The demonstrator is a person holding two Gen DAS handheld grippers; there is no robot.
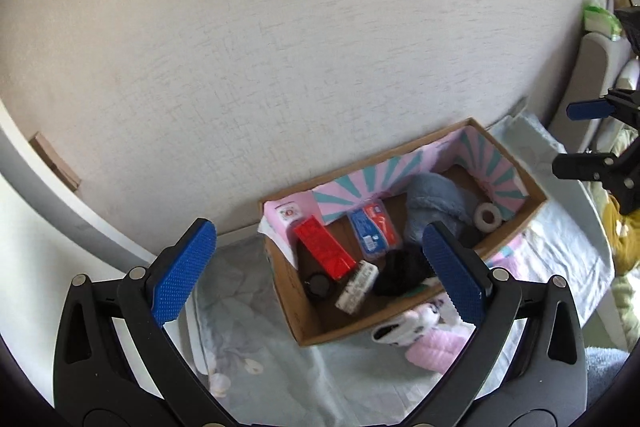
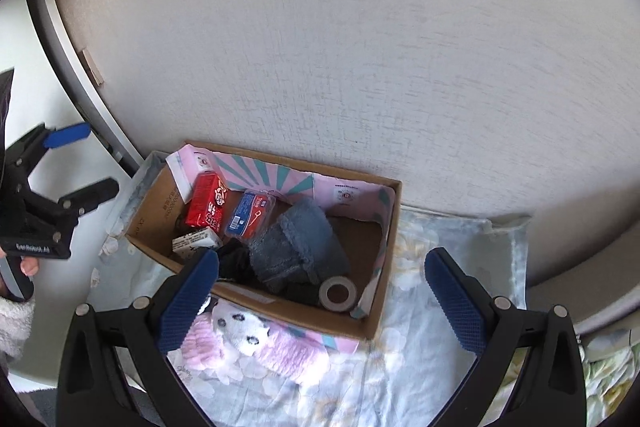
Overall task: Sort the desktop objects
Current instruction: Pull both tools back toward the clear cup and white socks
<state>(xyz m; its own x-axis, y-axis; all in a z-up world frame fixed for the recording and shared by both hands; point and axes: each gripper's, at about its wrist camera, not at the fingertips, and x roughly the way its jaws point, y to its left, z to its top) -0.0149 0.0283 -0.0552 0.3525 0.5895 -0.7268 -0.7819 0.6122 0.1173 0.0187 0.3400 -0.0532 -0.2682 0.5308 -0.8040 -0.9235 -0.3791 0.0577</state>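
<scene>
A cardboard box (image 1: 304,323) (image 2: 376,323) with a pink and teal lining stands against the wall. Inside lie a red carton (image 1: 324,251) (image 2: 208,205), a blue packet (image 1: 372,227) (image 2: 250,213), a grey-blue fleece item (image 1: 432,203) (image 2: 296,247), a tape roll (image 1: 488,215) (image 2: 338,293), a black cloth (image 1: 404,273), a small white box (image 1: 357,287) and a black cap (image 1: 318,285). A pink and white plush slipper (image 1: 424,331) (image 2: 248,339) lies in front of the box. My left gripper (image 1: 320,275) is open above the box, empty. My right gripper (image 2: 320,301) is open above the box's front, empty.
The box and slipper rest on a pale floral cloth (image 1: 256,355) (image 2: 424,355). A textured wall (image 1: 280,47) rises behind. A white curved frame (image 1: 48,187) lies at left. Furniture and clutter (image 1: 600,27) stand at right. The right gripper also shows in the left wrist view (image 1: 576,135).
</scene>
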